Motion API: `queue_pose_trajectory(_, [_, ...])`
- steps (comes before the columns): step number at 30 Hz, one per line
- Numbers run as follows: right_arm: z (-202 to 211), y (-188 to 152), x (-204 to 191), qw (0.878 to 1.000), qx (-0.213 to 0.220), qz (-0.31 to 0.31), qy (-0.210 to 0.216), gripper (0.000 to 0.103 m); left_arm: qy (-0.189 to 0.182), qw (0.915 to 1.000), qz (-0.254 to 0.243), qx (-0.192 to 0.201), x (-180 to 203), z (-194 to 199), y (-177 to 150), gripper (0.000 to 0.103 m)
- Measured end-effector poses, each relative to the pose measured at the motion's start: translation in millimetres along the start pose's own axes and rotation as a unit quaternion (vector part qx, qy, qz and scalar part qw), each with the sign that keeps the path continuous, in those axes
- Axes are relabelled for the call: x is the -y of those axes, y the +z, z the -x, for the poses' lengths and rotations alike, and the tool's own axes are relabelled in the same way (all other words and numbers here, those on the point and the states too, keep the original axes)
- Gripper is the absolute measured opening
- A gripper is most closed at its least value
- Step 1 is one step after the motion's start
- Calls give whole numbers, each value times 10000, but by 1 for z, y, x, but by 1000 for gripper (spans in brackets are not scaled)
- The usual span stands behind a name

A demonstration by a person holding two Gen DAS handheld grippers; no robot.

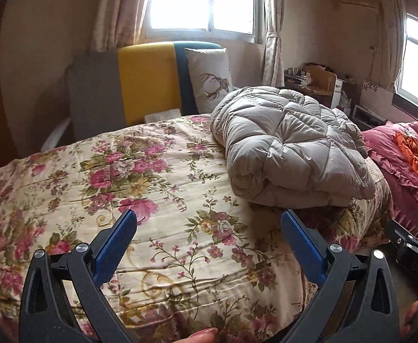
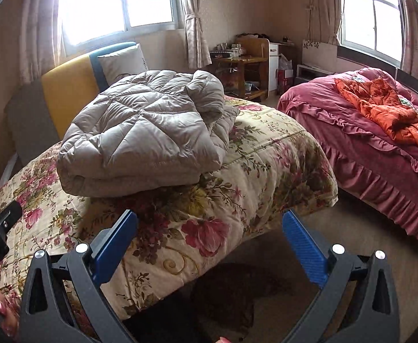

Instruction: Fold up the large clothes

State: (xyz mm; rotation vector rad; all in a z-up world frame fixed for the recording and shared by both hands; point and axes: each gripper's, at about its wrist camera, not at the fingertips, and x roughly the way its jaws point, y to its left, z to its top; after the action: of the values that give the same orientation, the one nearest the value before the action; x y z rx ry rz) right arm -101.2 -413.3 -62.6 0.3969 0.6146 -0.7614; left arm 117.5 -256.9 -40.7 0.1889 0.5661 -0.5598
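Observation:
A grey quilted down coat [image 1: 289, 145] lies folded in a thick bundle on the floral bed [image 1: 129, 188], toward its right side. It also shows in the right wrist view [image 2: 143, 134], left of centre on the same bed [image 2: 266, 165]. My left gripper [image 1: 209, 220] is open and empty, held above the bed short of the coat. My right gripper [image 2: 209, 220] is open and empty, over the bed's near corner, below and right of the coat. Neither touches the coat.
A second bed with a pink ruffled cover [image 2: 366, 148] stands to the right, an orange garment [image 2: 380, 108] on it. A yellow and grey headboard [image 1: 140, 85] and a deer pillow [image 1: 209, 80] stand behind. A wooden side table [image 2: 243, 68] stands at the back. Floor lies between the beds.

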Motion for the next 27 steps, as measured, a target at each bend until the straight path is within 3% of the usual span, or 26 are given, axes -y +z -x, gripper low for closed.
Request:
queue_pose_trajectory(6, [5,-2,-4,9998,55,151,65,101,183,9998,-19,10,5,1,-1,100])
queue_pose_trajectory(27, [2,-3,-6,9997,22,226,125,101,73,9999,-133,-34,11,-3,-7,100])
